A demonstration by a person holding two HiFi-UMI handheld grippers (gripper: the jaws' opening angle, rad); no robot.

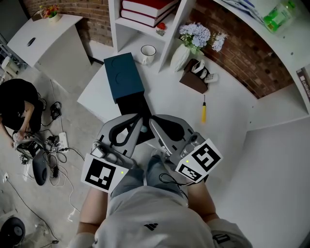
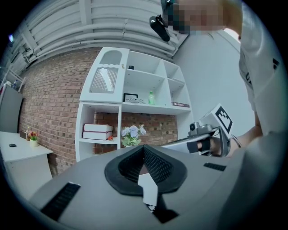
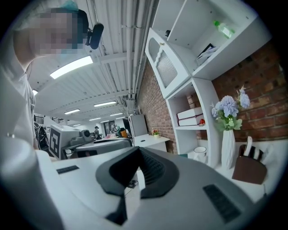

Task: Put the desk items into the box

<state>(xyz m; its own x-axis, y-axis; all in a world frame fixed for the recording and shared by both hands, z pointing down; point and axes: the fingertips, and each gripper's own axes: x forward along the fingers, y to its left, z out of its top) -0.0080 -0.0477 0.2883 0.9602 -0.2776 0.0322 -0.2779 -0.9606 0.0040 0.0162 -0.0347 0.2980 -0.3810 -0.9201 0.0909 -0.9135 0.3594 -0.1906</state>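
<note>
A dark teal box [image 1: 124,74] lies on the white desk [image 1: 232,111], with a black part [image 1: 133,109] on its near side. Around it are a white mug [image 1: 148,53], a white vase of pale flowers [image 1: 181,56], a brown holder [image 1: 193,80] and a yellow screwdriver [image 1: 204,113]. Both grippers are held level close to the person's body, short of the box. My left gripper [image 1: 137,117] [image 2: 144,150] has its tips together and nothing between them. My right gripper [image 1: 154,121] [image 3: 138,152] is shut and empty too. The vase [image 3: 228,148], mug [image 3: 200,154] and holder [image 3: 250,169] show in the right gripper view.
White shelves hold red books [image 1: 145,8] behind the desk. A person [image 1: 14,109] crouches on the floor at the left among cables and a power strip [image 1: 61,142]. A small white table [image 1: 43,35] with a potted plant stands at the far left.
</note>
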